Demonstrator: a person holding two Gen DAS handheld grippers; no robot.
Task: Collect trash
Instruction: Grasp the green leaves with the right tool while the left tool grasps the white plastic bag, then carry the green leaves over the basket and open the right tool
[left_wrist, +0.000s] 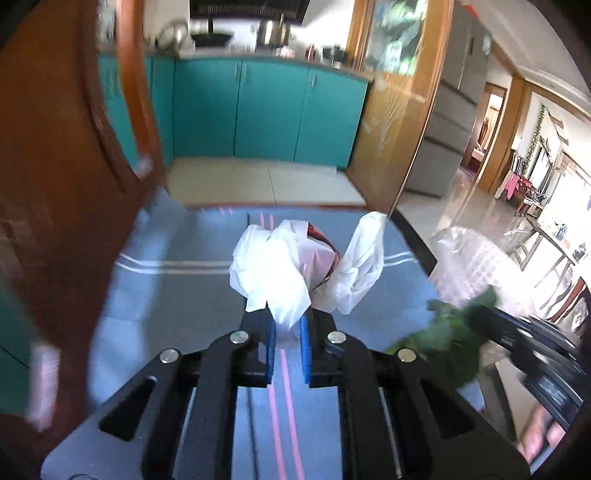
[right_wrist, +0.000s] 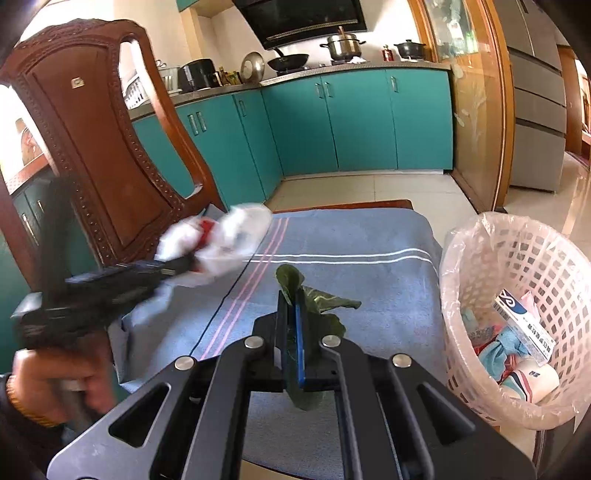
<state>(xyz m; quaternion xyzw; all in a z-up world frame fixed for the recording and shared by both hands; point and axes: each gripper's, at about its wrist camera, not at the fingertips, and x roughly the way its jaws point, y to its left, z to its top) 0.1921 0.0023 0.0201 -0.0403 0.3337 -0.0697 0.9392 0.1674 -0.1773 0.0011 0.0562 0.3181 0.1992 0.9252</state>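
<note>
My left gripper (left_wrist: 287, 328) is shut on a white plastic bag (left_wrist: 280, 273) with something red inside, held above the blue tablecloth (left_wrist: 177, 295). It also shows blurred in the right wrist view (right_wrist: 229, 236), at the left near the chair. My right gripper (right_wrist: 293, 306) is shut on a green vegetable leaf (right_wrist: 321, 306) and holds it above the cloth. The leaf shows blurred in the left wrist view (left_wrist: 443, 332). A pink lattice trash basket (right_wrist: 517, 280) lined with clear plastic stands to the right of the table and holds several discarded packages.
A carved wooden chair (right_wrist: 96, 147) stands at the table's left side. Teal kitchen cabinets (right_wrist: 332, 125) line the far wall, with pots on the counter. A wooden door frame (right_wrist: 480, 110) and a grey fridge (right_wrist: 535, 110) stand at the right. The table's far edge (right_wrist: 351, 205) meets tiled floor.
</note>
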